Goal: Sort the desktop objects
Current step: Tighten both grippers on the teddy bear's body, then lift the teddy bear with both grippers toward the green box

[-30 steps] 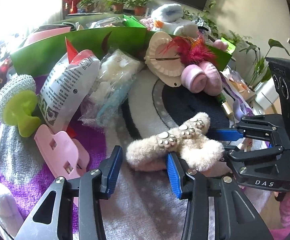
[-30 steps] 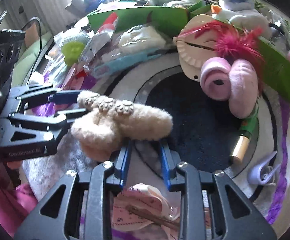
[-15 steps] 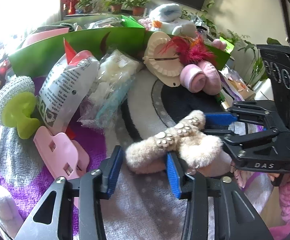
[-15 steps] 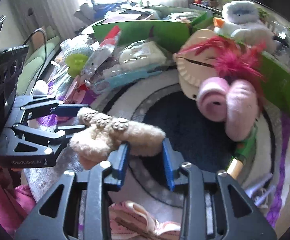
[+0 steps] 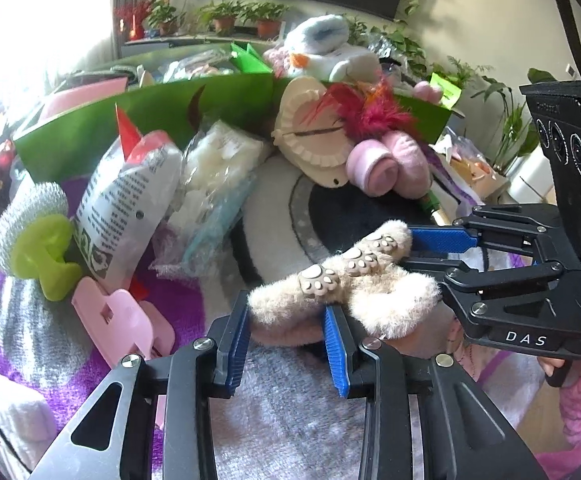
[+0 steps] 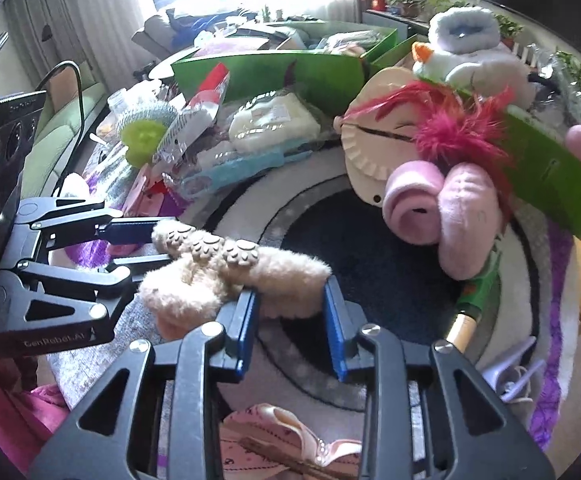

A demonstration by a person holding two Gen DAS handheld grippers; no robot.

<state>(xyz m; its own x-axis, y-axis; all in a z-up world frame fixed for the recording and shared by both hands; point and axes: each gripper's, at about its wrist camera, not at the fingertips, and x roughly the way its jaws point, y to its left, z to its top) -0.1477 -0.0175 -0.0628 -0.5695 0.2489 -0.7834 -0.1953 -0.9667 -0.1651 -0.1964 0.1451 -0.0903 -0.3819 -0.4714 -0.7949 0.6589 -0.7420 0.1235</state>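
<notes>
A fluffy beige hair clip with paw-print studs [image 5: 346, 280] is held above the round rug [image 5: 274, 208]. My left gripper [image 5: 286, 332] grips one end of it between its blue pads. My right gripper [image 6: 290, 320] grips the other end [image 6: 290, 276]. In the left wrist view the right gripper [image 5: 426, 248] comes in from the right. In the right wrist view the left gripper [image 6: 138, 244] comes in from the left.
A green box wall [image 5: 162, 120] stands behind a white pouch [image 5: 126, 204], plastic bags [image 5: 218, 172], a green-handled scrubber [image 5: 38, 236], a pink clip [image 5: 122, 320], a dumpling mould [image 5: 310, 136], red feathers [image 5: 366, 112] and pink socks [image 5: 386, 164]. A pink bow [image 6: 286, 440] lies below my right gripper.
Both grippers have lifted the fluffy clip a little off the rug. The right gripper's jaws have closed around its end; the clutter sits lower in view.
</notes>
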